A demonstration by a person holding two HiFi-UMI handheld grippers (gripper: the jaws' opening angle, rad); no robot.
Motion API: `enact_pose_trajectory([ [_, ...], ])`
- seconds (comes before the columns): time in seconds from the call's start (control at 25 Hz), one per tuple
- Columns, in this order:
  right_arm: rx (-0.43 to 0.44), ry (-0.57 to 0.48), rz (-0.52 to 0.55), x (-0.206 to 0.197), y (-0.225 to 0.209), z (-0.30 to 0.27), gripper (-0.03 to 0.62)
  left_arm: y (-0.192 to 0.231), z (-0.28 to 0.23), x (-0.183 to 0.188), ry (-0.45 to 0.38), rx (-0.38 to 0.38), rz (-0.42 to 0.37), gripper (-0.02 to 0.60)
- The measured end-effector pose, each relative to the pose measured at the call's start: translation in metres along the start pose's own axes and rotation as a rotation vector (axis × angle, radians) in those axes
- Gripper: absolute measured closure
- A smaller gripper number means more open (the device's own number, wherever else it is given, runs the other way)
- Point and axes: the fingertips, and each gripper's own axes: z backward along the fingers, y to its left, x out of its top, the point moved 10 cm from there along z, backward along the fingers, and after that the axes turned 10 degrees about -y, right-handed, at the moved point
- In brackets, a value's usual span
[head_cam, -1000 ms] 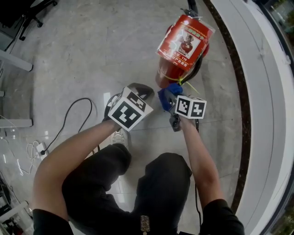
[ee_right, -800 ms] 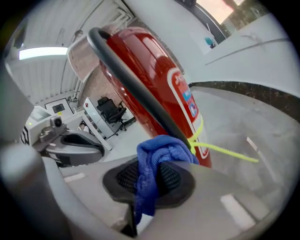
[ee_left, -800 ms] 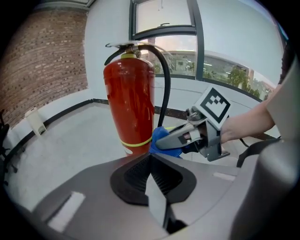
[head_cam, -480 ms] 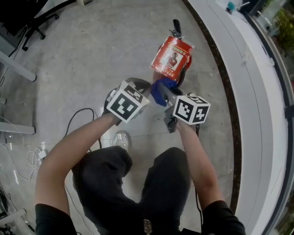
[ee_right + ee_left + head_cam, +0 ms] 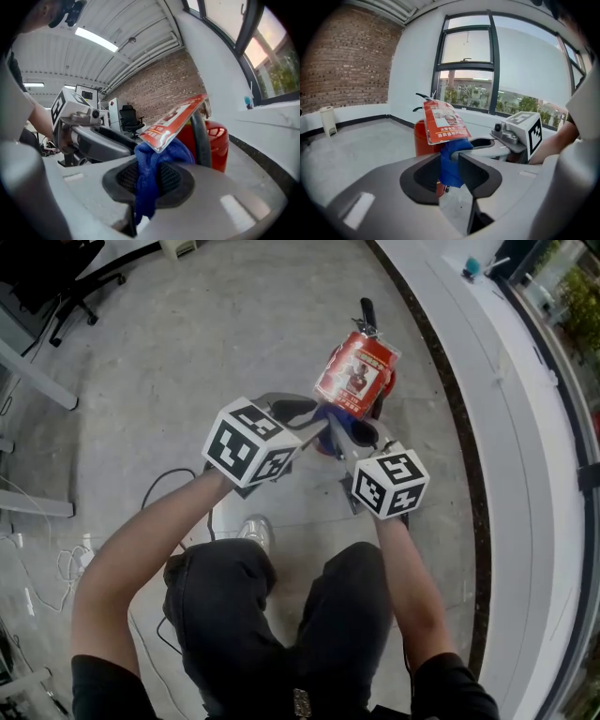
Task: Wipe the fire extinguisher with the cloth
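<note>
Stone floor (image 5: 187, 352), extinguisher (image 5: 422, 138) upright. R claw (image 5: 150, 180) clamps cloth (image 5: 161, 154); L claw (image 5: 450, 171) just opened round it, no pinch. Risk: tag (image 5: 443, 122) snags cloth.

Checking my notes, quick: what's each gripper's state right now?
Left gripper: open, jaws just opening; blue cloth shows in the gap, not pinched.
Right gripper: shut on the blue cloth.

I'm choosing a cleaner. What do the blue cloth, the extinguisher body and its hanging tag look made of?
Cloth: soft fuzzy fabric, probably microfibre; it bunches. Extinguisher body: glossy red-painted metal, likely; it mirrors light. Tag: laminated card, seemingly; flat, shiny.
</note>
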Motion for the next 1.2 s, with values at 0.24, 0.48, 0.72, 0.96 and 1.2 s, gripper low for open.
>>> enact_pose_trajectory([
  [0.24, 0.002, 0.048, 0.1, -0.014, -0.003, 0.002, 0.542, 0.004, -0.011, -0.003, 0.039, -0.056, 0.037, 0.411],
  [0.48, -0.009, 0.056, 0.145, -0.017, -0.002, 0.002, 0.54, -0.012, -0.032, 0.006, 0.04, -0.087, 0.037, 0.397],
  [0.72, 0.007, 0.116, 0.25, -0.02, 0.006, -0.003, 0.527, -0.01, -0.043, 0.006, 0.076, -0.06, 0.032, 0.468],
  [0.96, 0.09, 0.17, 0.281, -0.026, 0.018, 0.017, 0.378, -0.003, -0.034, 0.014, -0.092, 0.046, -0.055, 0.54],
  [1.2, 0.083, 0.263, 0.279, -0.041, 0.013, 0.06, 0.378, 0.007, -0.034, 0.002, -0.15, 0.084, -0.017, 0.54],
])
